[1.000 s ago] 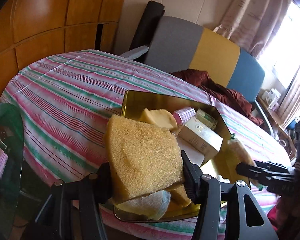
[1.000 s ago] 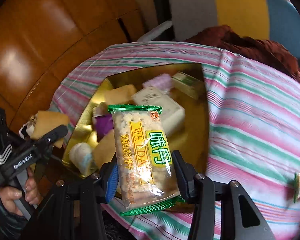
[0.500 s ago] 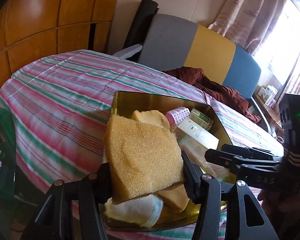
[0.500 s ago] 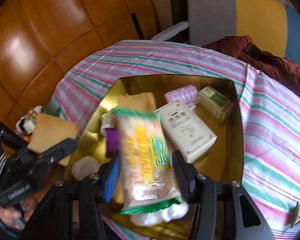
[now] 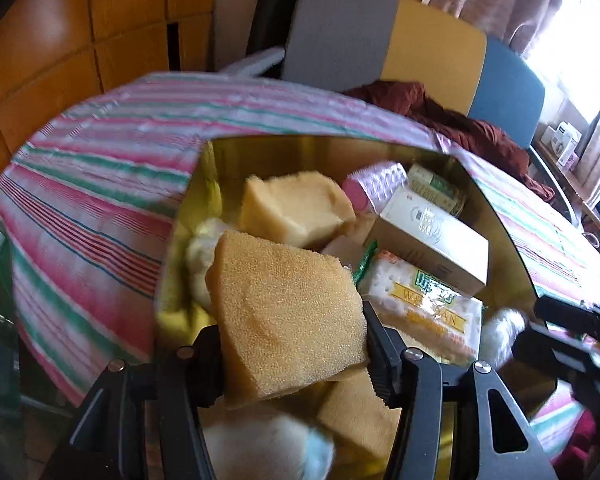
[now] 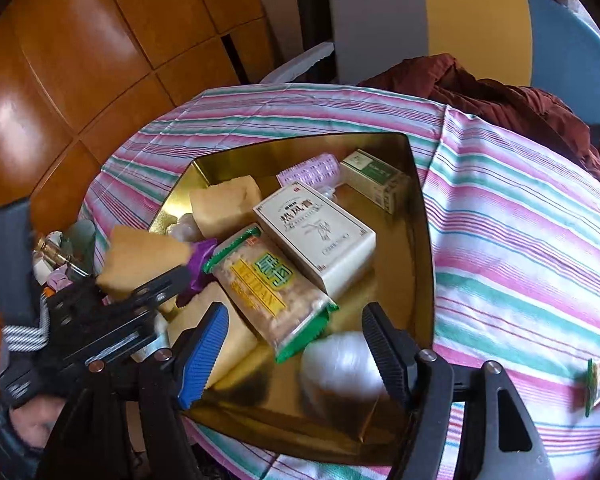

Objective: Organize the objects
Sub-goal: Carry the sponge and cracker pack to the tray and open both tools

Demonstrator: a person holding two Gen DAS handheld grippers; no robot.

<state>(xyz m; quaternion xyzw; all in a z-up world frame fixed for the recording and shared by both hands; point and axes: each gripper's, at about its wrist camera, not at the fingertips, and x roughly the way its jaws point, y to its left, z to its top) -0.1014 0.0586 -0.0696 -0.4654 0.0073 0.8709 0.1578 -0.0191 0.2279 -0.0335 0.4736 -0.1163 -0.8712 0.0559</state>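
Left gripper [image 5: 294, 354] clamped on yellow sponge [image 5: 288, 316], hovering over near end of gold tray [image 6: 418, 216]. Right gripper [image 6: 294, 346] jaws opening, nothing between them; cracker packet [image 6: 270, 288] lies in tray against white box [image 6: 316, 238]. Step: loading the tray. Next: lower sponge into a gap, release, back right gripper off.
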